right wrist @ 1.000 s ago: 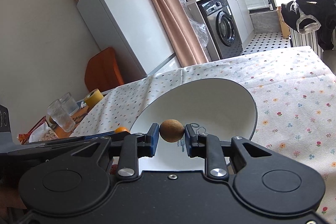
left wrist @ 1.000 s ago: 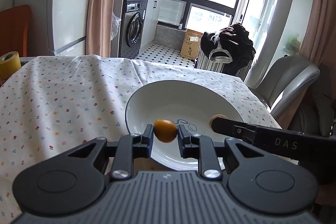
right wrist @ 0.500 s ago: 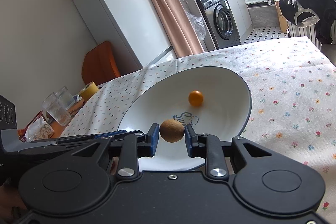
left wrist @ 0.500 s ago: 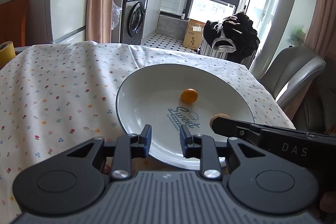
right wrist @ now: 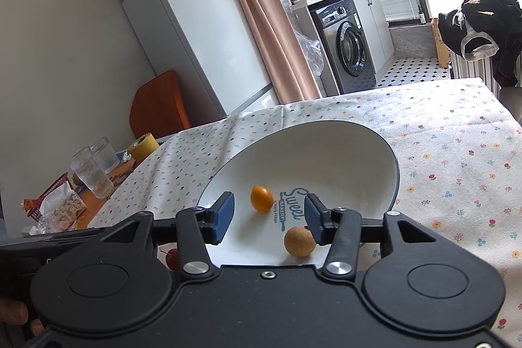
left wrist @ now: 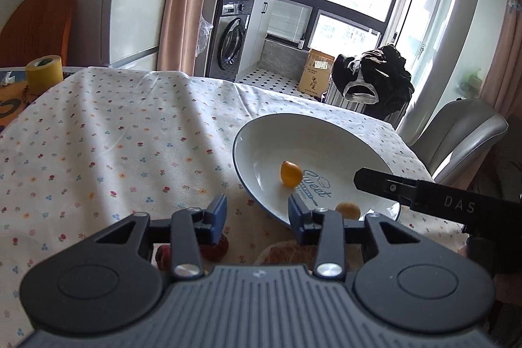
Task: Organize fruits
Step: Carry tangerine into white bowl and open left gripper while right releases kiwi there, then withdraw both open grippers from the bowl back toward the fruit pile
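Both grippers stood with jaws spread and empty: the left gripper (left wrist: 257,214) over the floral tabletop (left wrist: 114,136), the right gripper (right wrist: 269,214) above the white bowl (right wrist: 326,145). Inside it (near the right edge of the tabletop) lay an orange kumquat (right wrist: 261,198) and a brown round fruit (right wrist: 299,241), apart.

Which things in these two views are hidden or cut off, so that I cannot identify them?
- Left wrist view: dark red fruit and a brownish item, mostly hidden behind the left gripper.
- Right wrist view: red fruit, partly behind the right gripper.
- Right wrist view: packet contents unclear.
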`<state>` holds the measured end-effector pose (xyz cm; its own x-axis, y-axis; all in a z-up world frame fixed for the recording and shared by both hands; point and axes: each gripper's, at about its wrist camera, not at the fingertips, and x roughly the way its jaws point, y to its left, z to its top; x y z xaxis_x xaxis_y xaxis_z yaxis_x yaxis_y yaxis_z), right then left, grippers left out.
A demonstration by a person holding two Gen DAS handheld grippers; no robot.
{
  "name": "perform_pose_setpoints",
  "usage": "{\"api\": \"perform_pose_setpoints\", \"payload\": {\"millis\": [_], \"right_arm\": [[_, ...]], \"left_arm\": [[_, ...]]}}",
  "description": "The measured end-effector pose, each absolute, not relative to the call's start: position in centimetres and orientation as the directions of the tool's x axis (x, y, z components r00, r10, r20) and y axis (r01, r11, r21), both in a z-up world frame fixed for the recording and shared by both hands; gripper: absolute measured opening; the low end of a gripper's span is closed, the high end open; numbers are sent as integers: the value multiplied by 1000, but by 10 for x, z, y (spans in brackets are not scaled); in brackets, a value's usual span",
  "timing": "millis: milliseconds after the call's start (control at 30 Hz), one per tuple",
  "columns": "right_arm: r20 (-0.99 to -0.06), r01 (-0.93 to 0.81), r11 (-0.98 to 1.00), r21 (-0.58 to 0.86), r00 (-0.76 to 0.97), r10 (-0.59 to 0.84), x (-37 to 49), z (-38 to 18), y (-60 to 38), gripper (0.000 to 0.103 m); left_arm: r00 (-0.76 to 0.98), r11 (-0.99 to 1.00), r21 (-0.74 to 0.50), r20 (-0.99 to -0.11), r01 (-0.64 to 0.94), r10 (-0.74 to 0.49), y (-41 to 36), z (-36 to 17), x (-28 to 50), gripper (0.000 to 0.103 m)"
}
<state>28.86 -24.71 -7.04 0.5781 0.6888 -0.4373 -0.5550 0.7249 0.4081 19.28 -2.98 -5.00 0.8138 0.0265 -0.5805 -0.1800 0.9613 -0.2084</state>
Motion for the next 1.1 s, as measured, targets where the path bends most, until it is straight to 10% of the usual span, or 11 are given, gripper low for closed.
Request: {"api": "perform_pose_setpoints", "payload": {"millis": [333, 1100], "right_arm": [[-415, -592, 714, 375, 581, 700, 263, -51, -248, 58], [-393, -658, 679, 326, 558, 730, 206, -34, -257, 98]], "left_arm": [[831, 954, -206, -552, -219, 72, -20, -36, 165, 69], [844, 963, -150, -524, -222, 113, -25, -26, 107, 90]]}}
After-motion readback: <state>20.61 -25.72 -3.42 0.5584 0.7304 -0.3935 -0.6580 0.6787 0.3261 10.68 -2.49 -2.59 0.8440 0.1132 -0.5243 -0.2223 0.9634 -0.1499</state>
